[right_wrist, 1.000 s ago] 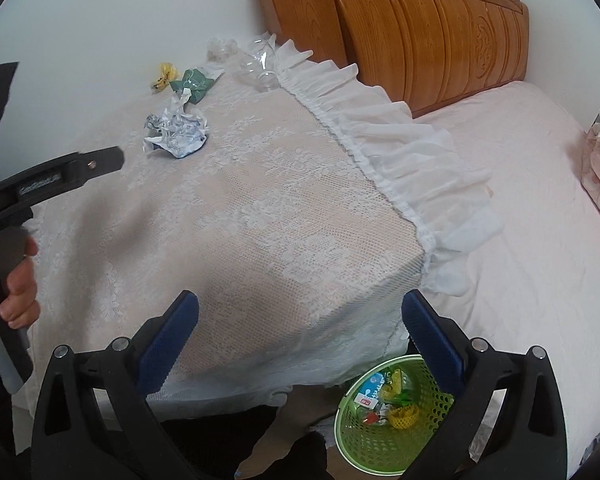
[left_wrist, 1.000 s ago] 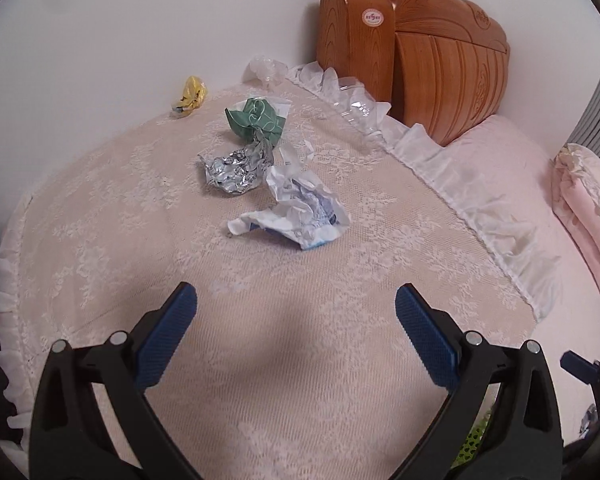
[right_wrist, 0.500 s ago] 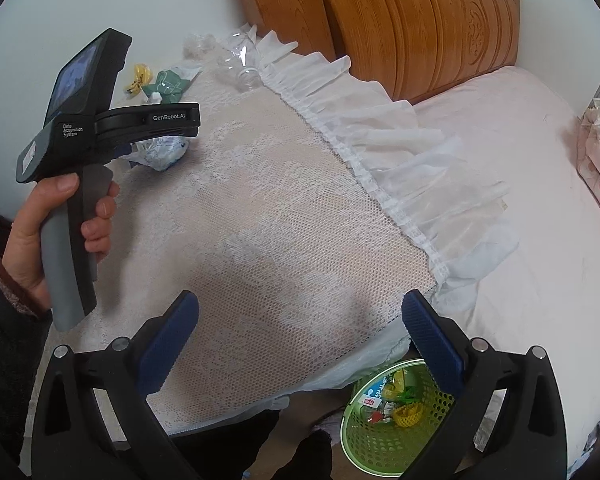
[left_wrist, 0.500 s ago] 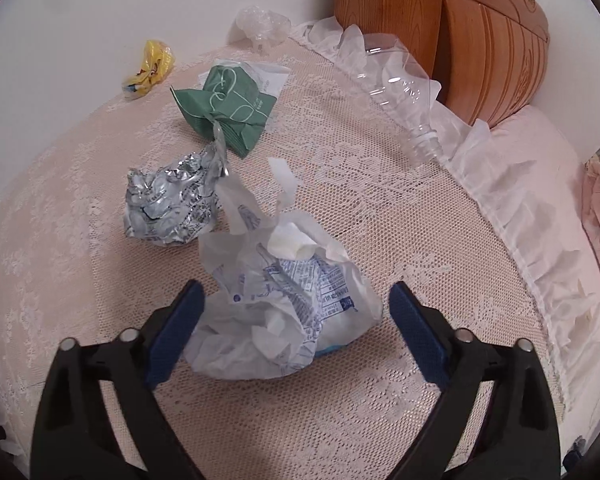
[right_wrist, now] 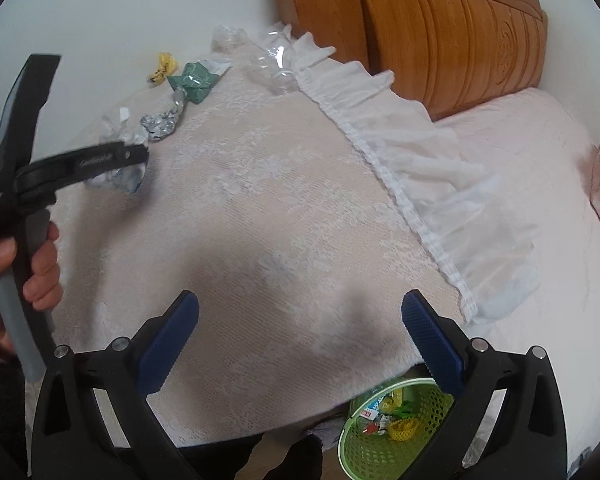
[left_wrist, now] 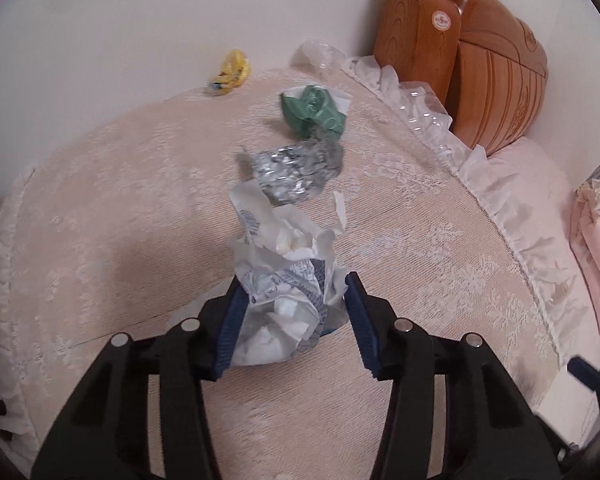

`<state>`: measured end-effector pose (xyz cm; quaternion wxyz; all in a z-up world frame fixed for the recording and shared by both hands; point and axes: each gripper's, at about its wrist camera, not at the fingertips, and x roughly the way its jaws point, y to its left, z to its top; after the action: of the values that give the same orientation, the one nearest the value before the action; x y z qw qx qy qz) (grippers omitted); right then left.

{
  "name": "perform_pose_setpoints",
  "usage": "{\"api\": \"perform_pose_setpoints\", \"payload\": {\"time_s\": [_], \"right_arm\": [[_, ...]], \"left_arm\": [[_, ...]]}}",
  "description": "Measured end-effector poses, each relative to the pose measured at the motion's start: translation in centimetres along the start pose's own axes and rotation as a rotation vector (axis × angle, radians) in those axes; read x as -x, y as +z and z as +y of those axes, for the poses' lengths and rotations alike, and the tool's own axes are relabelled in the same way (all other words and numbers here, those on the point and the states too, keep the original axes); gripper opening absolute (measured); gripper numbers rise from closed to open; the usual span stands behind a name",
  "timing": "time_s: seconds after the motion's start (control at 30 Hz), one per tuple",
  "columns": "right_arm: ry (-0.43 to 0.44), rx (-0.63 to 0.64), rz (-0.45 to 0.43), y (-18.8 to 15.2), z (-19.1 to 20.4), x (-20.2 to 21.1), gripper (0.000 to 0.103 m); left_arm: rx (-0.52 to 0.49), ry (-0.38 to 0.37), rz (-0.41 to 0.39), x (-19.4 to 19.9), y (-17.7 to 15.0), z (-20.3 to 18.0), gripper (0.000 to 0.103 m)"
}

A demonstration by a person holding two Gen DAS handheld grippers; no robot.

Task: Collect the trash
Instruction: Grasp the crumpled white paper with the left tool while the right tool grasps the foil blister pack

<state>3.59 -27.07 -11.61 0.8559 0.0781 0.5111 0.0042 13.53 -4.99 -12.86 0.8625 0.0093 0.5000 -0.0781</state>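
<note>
My left gripper (left_wrist: 292,312) is shut on a crumpled white plastic bag with blue print (left_wrist: 284,280) and holds it just above the lace tablecloth (left_wrist: 140,220). Behind it lie a crushed silver foil wrapper (left_wrist: 296,172), a green wrapper (left_wrist: 314,110) and a yellow wrapper (left_wrist: 230,72). In the right wrist view the left gripper (right_wrist: 140,156) shows at the left with the bag (right_wrist: 120,178) under its fingers. My right gripper (right_wrist: 300,336) is open and empty over the near table edge. A green mesh basket (right_wrist: 360,444) holding trash stands on the floor below it.
A clear crushed plastic bottle (left_wrist: 428,108) lies by the table's ruffled edge; it also shows in the right wrist view (right_wrist: 276,64). A wooden headboard (right_wrist: 440,20) and a pink bed (right_wrist: 540,168) are to the right. A white wall (left_wrist: 140,20) backs the table.
My left gripper has closed on the white plastic bag and drawn back with it, lifting it off the cloth. My right gripper has stayed open, shifting slightly over the table.
</note>
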Motion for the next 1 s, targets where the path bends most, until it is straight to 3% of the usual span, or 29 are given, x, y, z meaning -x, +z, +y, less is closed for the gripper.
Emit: {"api": "perform_pose_setpoints", "payload": {"time_s": [0.2, 0.3, 0.4, 0.7, 0.77, 0.8, 0.83, 1.0], "right_arm": [[0.071, 0.110, -0.026, 7.0, 6.6, -3.8, 0.101], [0.029, 0.198, -0.035, 10.2, 11.1, -6.8, 0.101], [-0.024, 0.236, -0.074, 12.9, 14.5, -9.6, 0.101], [-0.087, 0.269, -0.028, 17.0, 18.7, -16.6, 0.101], [-0.096, 0.270, -0.012, 17.2, 18.7, -17.4, 0.094], [-0.095, 0.267, -0.002, 17.3, 18.6, -17.6, 0.077], [-0.077, 0.252, 0.000, 17.4, 18.3, -17.6, 0.072], [-0.014, 0.204, -0.011, 16.7, 16.3, -15.2, 0.067]], "left_arm": [[0.045, 0.067, -0.045, 3.9, -2.6, 6.1, 0.048], [0.069, 0.100, -0.049, 4.7, -3.4, 8.4, 0.048], [0.103, 0.079, -0.021, 4.6, -4.2, 10.4, 0.048], [0.082, 0.056, 0.021, 2.3, -4.2, 11.7, 0.048], [0.073, 0.050, 0.019, 2.1, -3.9, 11.6, 0.048], [0.068, 0.047, 0.017, 2.0, -3.6, 11.4, 0.048], [0.064, 0.044, 0.015, 2.0, -3.5, 11.3, 0.048], [0.030, 0.026, -0.004, 2.6, -3.0, 10.0, 0.048]]}}
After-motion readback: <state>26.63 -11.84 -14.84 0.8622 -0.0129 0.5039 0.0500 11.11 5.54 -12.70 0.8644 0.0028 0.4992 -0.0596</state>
